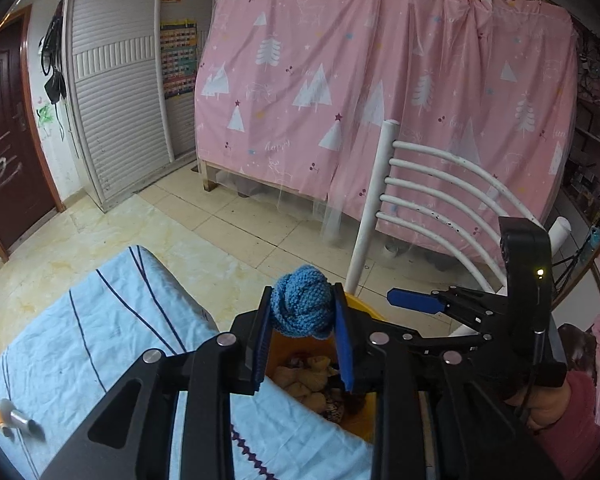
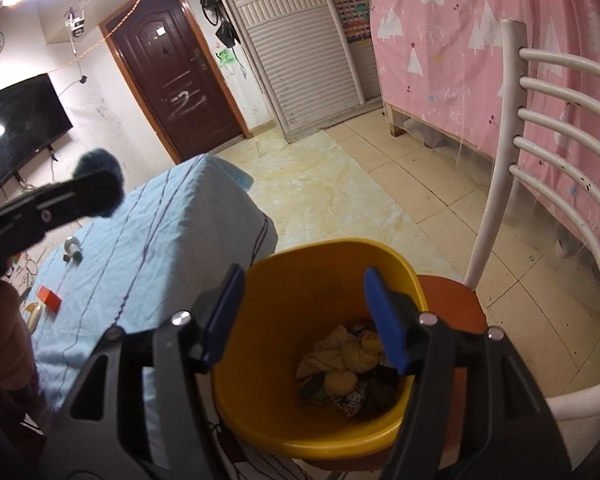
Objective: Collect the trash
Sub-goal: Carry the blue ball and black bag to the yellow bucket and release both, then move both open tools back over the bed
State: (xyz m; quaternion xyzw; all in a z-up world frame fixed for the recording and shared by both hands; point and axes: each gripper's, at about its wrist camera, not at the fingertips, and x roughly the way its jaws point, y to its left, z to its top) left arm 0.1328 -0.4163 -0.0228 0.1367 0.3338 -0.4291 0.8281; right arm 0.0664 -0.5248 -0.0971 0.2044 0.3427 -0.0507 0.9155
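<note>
My left gripper (image 1: 304,312) is shut on a blue knitted ball (image 1: 302,304), which sits between its blue pads above the yellow bin (image 1: 360,305). In the right wrist view that ball (image 2: 100,166) shows blurred at the upper left, at the tip of the left gripper (image 2: 92,194). My right gripper (image 2: 305,280) stands open right over the mouth of the yellow bin (image 2: 256,320), with nothing between its fingers. Crumpled yellowish scraps (image 2: 348,364) lie at the bin's bottom. One blue finger (image 1: 414,301) of the right gripper shows in the left wrist view.
The bin stands on the red-brown seat (image 2: 454,298) of a white chair (image 2: 540,120). Left of it is a table with a light blue cloth (image 2: 160,240) carrying an orange box (image 2: 49,298), a white roll (image 2: 73,250) and a grey marker (image 1: 24,420). A pink curtain (image 1: 380,80) hangs behind.
</note>
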